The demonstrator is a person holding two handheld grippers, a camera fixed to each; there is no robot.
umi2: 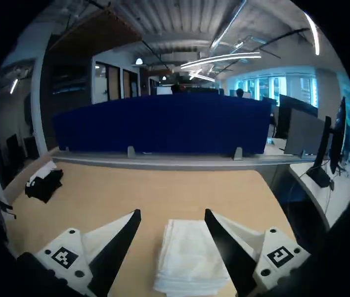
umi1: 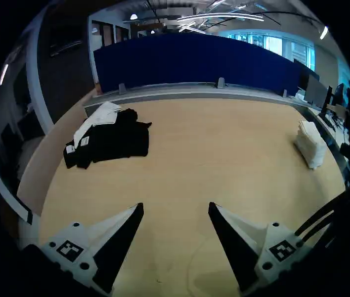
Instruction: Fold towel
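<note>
2 grippers hang over a pale wooden desk (umi1: 214, 148), and both have their fingers spread wide with nothing pinched between them.

In the left gripper view, the left gripper (umi1: 175, 203) points across a bare stretch of the desk. Well ahead of it and off to the left lies a heap of black cloth (umi1: 118, 141), loosely bunched, with a white cloth (umi1: 98, 119) draped over its far left part. Near the right edge of the desk, well apart from that heap, sits the stack of folded white towels (umi1: 311, 143), squared up and several layers deep. A blue partition (umi1: 195, 64) runs along the far edge of the desk, and a dark monitor (umi1: 316, 91) stands beyond the right-hand corner.

In the right gripper view, the right gripper (umi2: 172, 210) hovers directly over the stack of folded white towels (umi2: 192, 257), which lies flat on the desk (umi2: 150, 188) in the gap between the 2 fingers. The right finger crosses the stack's right edge in this view; whether either finger touches the towels cannot be told. The heap of black cloth (umi2: 44, 185) shows far off at the left side of the desk, and the blue partition (umi2: 165, 123) stands behind.
</note>
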